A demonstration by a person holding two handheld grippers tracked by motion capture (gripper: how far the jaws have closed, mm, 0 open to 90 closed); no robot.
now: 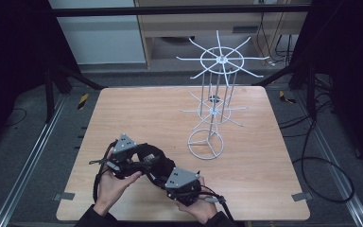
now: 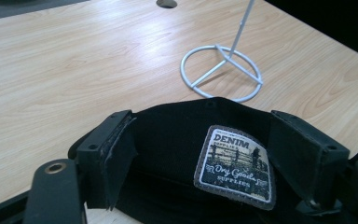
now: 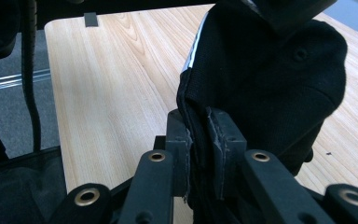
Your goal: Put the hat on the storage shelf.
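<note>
A black cap (image 1: 151, 158) is held just above the near part of the wooden desk (image 1: 123, 113), stretched between the two tools. The left tool (image 1: 123, 163), carried in the person's left hand (image 1: 111, 187), sits at the cap's left end; in the left gripper view its jaws stand spread, with the cap's black fabric (image 2: 177, 140) lying between them and a sewn patch reading "DENIM" (image 2: 235, 163) facing the camera. Whether those jaws actually press on the fabric cannot be told. The right tool (image 1: 182, 182), held in the right hand (image 1: 201, 208), is at the cap's right end; in the right gripper view its jaws are pressed together on a fold of the cap's edge (image 3: 198, 135), and the rounded crown (image 3: 279, 79) rises beyond them. A white wire display stand (image 1: 215, 99) is upright on the desk beyond the cap and to its right, its ring base (image 2: 221, 72) resting flat on the wood, apart from the cap.
</note>
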